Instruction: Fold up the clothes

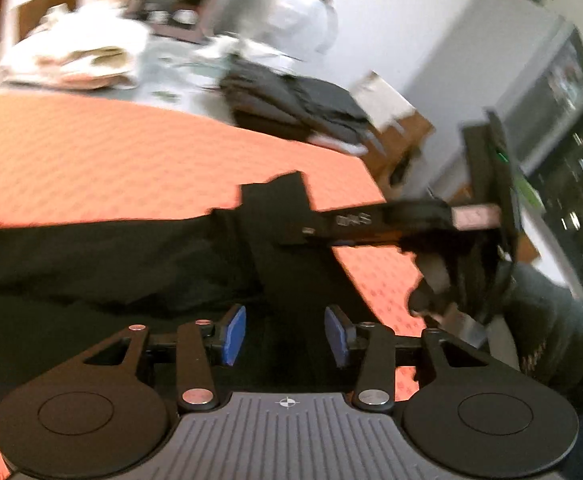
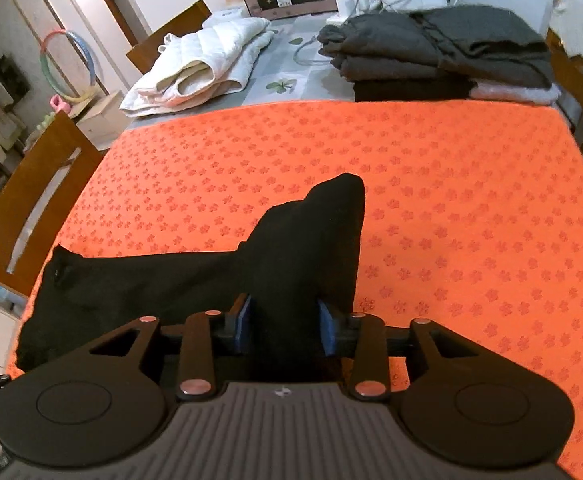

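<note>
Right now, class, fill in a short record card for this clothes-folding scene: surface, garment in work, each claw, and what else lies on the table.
surface: orange mat with a flower print, spread over the table
garment in work: black garment, lying on the near side of the mat, one part lifted
right claw: black cloth between its blue pads
left claw: open above the black cloth, nothing between the pads
folded pile: dark grey clothes, far end, beyond the mat
also there: white quilted item, far left
</note>
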The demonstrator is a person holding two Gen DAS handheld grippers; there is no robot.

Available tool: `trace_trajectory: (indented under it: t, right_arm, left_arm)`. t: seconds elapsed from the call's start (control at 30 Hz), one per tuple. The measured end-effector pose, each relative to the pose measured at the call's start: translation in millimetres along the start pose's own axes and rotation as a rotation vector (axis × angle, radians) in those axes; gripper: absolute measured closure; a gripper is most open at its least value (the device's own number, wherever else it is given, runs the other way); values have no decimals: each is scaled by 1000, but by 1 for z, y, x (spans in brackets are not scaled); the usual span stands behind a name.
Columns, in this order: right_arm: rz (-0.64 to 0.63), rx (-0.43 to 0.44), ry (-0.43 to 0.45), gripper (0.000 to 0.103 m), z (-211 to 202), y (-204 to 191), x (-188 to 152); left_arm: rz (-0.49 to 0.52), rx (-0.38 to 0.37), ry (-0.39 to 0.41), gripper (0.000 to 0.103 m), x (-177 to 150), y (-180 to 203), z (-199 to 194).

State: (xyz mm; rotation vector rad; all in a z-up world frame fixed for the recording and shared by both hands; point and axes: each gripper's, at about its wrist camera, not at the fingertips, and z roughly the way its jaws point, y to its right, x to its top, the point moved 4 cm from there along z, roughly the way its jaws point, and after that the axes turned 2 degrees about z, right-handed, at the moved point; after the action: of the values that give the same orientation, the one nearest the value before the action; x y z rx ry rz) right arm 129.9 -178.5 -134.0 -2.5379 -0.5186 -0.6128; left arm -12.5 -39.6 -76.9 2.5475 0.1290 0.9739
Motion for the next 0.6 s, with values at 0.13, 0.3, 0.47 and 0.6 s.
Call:
trace_trajectory:
  t: [0.13,0.3,0.47,0.6]
  right_arm:
    - [28,76,-52,62,3,12,4]
    - [-3,163,-118,62,5,24,12]
    - [-96,221,-180,62,6,31,16]
    - [-156,256,-224,62,4,36,18]
  left_arm:
    - [88,-10,-39,56,6,25,22]
    - [102,39,-39,52,1,55,43]
    - [-3,126,-21,51,-17,78,61]
    - [-56,199,-13,51,-31,90,57]
